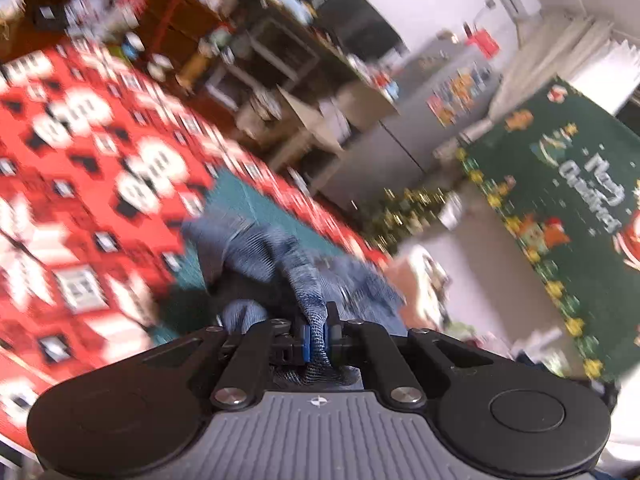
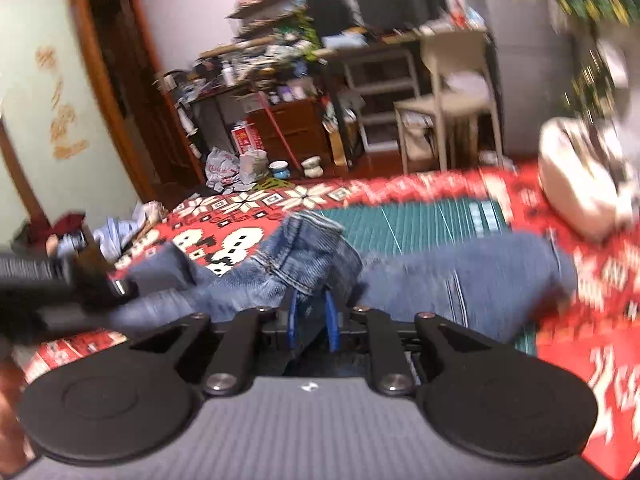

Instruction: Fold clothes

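Both grippers, left gripper (image 1: 316, 338) and right gripper (image 2: 312, 320), pinch blue jeans (image 2: 460, 276) between nearly closed fingers, above a green mat (image 2: 420, 220) on a red snowman-patterned cloth (image 2: 240, 208); cluttered shelves (image 2: 280, 60) behind.

A dark green banner (image 1: 560, 208) at the right of the left wrist view reads "Merry Christmas" in white letters, turned sideways. In the right wrist view a red and white box (image 2: 247, 139) on the floor carries print too blurred to read. No other text is legible.
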Tool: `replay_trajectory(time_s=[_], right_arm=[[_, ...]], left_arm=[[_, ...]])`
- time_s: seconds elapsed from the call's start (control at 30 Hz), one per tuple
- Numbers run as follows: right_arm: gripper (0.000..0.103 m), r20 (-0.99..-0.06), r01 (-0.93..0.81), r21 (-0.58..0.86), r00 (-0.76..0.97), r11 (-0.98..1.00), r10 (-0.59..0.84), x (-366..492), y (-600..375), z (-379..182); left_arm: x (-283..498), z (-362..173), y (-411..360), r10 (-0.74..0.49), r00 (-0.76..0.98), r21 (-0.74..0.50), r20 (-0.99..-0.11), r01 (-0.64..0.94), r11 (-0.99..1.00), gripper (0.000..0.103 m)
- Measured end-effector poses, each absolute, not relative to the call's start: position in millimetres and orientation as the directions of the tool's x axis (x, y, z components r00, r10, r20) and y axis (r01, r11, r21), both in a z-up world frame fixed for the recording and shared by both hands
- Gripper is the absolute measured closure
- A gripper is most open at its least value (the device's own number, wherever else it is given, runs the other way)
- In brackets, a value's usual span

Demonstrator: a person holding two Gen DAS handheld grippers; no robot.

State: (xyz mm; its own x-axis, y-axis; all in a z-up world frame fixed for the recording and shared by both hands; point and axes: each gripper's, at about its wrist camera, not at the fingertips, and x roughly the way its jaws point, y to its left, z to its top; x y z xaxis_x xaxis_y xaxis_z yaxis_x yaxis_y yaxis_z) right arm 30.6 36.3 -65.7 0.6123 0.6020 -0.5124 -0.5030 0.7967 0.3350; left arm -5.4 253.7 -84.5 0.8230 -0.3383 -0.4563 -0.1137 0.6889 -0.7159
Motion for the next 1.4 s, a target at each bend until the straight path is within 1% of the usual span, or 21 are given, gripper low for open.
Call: replay_trajectory(time_s=[0.03, 0.07, 0.1, 0.13, 0.2, 0.33, 0.37, 0.43, 0.6, 0.77, 0.8, 0.83, 1.0, 1.1, 1.2, 1.33, 1.4], right_arm=[[0.08, -0.503, -0.488, 0.37, 0.61, 0.79, 0.613, 33, 30, -67], [0.078, -0.491, -0.476, 0.406, 0.605, 0.78, 0.626, 33, 25, -67], [0.07, -0.484, -0.469, 0.433, 0.6, 0.77, 0.637, 33, 20, -68], [0.06, -0.483, -0.461, 0.448, 0.596, 0.766, 0.641, 32, 18, -70], [0.054, -0.485, -0.446, 0.471, 0.59, 0.761, 0.646, 31, 12, -73], [0.05, -0.512, -0.425, 0.458, 0.591, 0.781, 0.623, 33, 10, -80], [0.047, -0.515, -0.418, 0.467, 0.589, 0.78, 0.623, 33, 9, -83], [0.032, -0.52, -0.402, 0.476, 0.589, 0.782, 0.619, 34, 9, -87], [0.024, -0.527, -0.404, 0.447, 0.602, 0.798, 0.6, 36, 11, -94], [0.009, -0.518, -0.405, 0.452, 0.606, 0.795, 0.604, 35, 11, -91], [0.004, -0.516, -0.409, 0.451, 0.607, 0.794, 0.605, 34, 11, -89], [0.001, -0.513, -0.415, 0.45, 0.604, 0.791, 0.61, 33, 12, -88], [0.001, -0.53, -0.427, 0.436, 0.589, 0.792, 0.61, 31, 16, -77], [0.001, -0.571, -0.4, 0.391, 0.601, 0.829, 0.559, 29, 19, -69], [0.001, -0.621, -0.358, 0.314, 0.623, 0.88, 0.475, 29, 19, -62], [0.001, -0.634, -0.349, 0.246, 0.648, 0.904, 0.423, 22, 14, -48], [0.001, -0.642, -0.354, 0.18, 0.664, 0.918, 0.382, 19, 16, -45]], left_arm=[[-3, -91, 250, -0.364, 0.807, -0.731, -0.465, -0.117, 0.673, 0.098], [-1, -97, 247, -0.382, 0.793, -0.741, -0.475, -0.126, 0.659, 0.098], [0, -102, 244, -0.396, 0.782, -0.749, -0.482, -0.134, 0.648, 0.098], [1, -107, 241, -0.407, 0.772, -0.756, -0.489, -0.142, 0.639, 0.098], [3, -112, 236, -0.419, 0.762, -0.763, -0.493, -0.148, 0.63, 0.098], [3, -111, 233, -0.416, 0.759, -0.749, -0.5, -0.139, 0.647, 0.098], [2, -111, 232, -0.415, 0.76, -0.748, -0.501, -0.138, 0.65, 0.098], [1, -110, 232, -0.413, 0.761, -0.744, -0.501, -0.135, 0.655, 0.097], [1, -109, 230, -0.404, 0.761, -0.727, -0.508, -0.128, 0.675, 0.098], [1, -108, 227, -0.395, 0.762, -0.711, -0.514, -0.12, 0.693, 0.097], [1, -108, 227, -0.395, 0.762, -0.712, -0.513, -0.12, 0.692, 0.097], [1, -108, 228, -0.396, 0.762, -0.713, -0.512, -0.121, 0.69, 0.097], [2, -109, 229, -0.398, 0.761, -0.715, -0.512, -0.121, 0.689, 0.097], [1, -108, 228, -0.394, 0.761, -0.707, -0.515, -0.119, 0.697, 0.097], [1, -108, 226, -0.39, 0.761, -0.701, -0.519, -0.117, 0.704, 0.097], [1, -108, 226, -0.387, 0.761, -0.698, -0.52, -0.117, 0.706, 0.097], [1, -107, 225, -0.386, 0.762, -0.696, -0.521, -0.117, 0.708, 0.097]])
